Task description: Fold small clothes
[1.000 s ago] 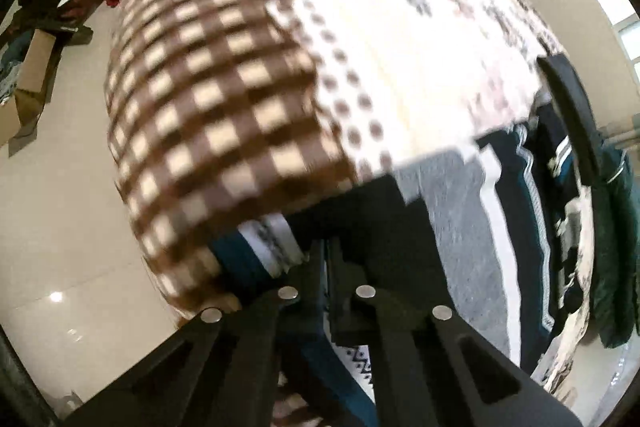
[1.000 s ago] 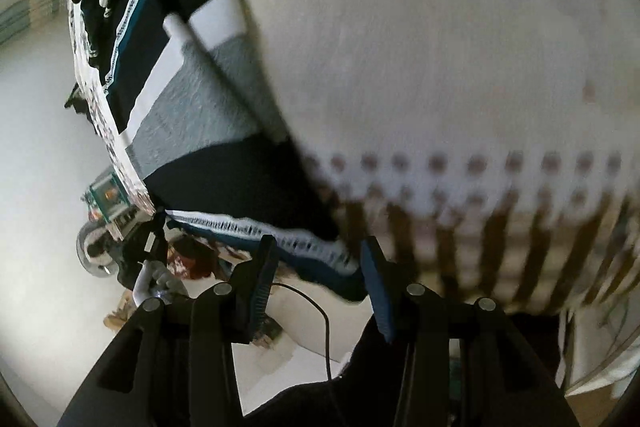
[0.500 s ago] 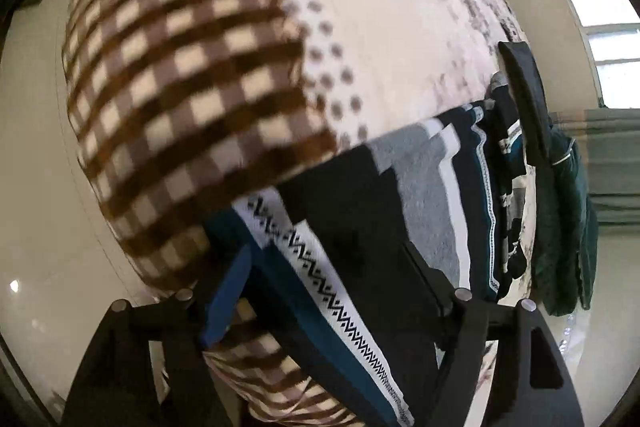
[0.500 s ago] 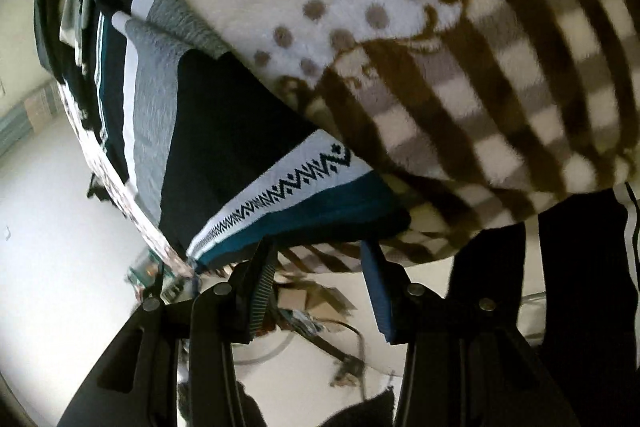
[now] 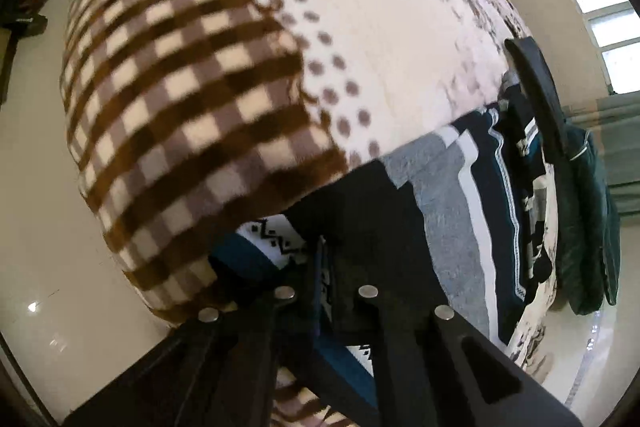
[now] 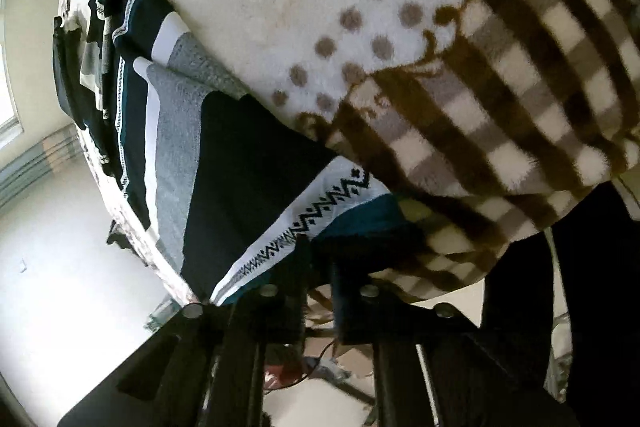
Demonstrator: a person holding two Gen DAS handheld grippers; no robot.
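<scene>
left claw (image 5: 326, 259): closed, pinching the sweater (image 5: 448, 195) hem.
right claw (image 6: 318, 259): just closed on the sweater's other corner.
surface: blanket (image 5: 192, 67).

— How does the left hand-held gripper (image 5: 326, 263) stand?
— Tilted steeply down, jaws pinched together on a fold of cloth.
— The right hand-held gripper (image 6: 318, 267)?
— Also angled down; its jaws have just closed, apparently nipping the hem.

Bed (image 5: 400, 39) under a cream fleece blanket (image 5: 180, 87), brown-checked along the edge; on it, a striped dark garment (image 5: 448, 195) spread flat.
</scene>
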